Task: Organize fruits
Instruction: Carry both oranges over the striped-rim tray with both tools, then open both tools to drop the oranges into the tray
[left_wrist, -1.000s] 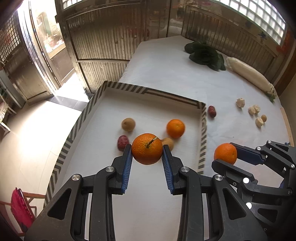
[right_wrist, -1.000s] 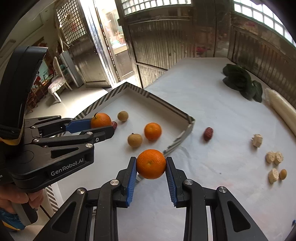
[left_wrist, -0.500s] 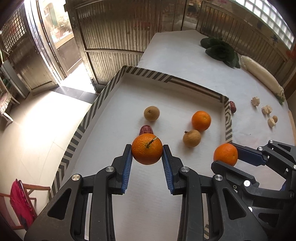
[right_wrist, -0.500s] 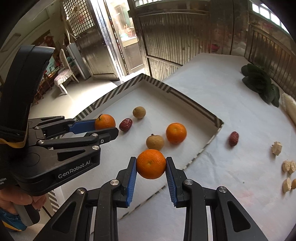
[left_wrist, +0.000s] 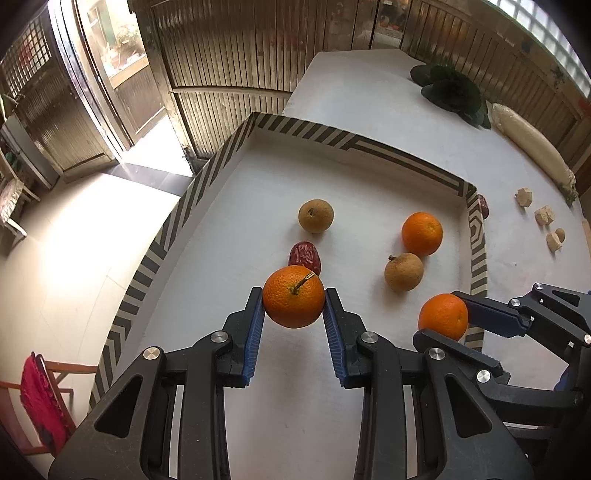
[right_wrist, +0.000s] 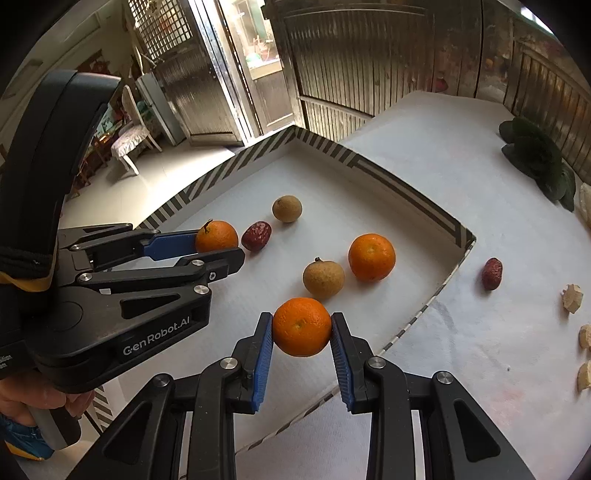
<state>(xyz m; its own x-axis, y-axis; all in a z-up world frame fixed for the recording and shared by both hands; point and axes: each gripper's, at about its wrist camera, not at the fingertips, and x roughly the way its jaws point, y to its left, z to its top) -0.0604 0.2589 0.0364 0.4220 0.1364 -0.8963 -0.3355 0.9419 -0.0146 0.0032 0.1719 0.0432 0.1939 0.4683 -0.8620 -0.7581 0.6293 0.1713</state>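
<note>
Left wrist view: the left gripper pinches a stemmed orange between its blue pads, stem end up and the short stem tilted toward the upper right, the fruit held above the floor of the striped tray. Round, the fruit shows no clear long axis. The right gripper clamps a second orange over the tray's right rim. Inside the tray lie a loose orange, a brown round fruit just beside it, another brown fruit nearer the far wall, and a red date just behind the stemmed orange. Right wrist view: the right gripper holds its orange navel toward the camera; a second date lies outside the tray, near its right corner, on the white table.
</note>
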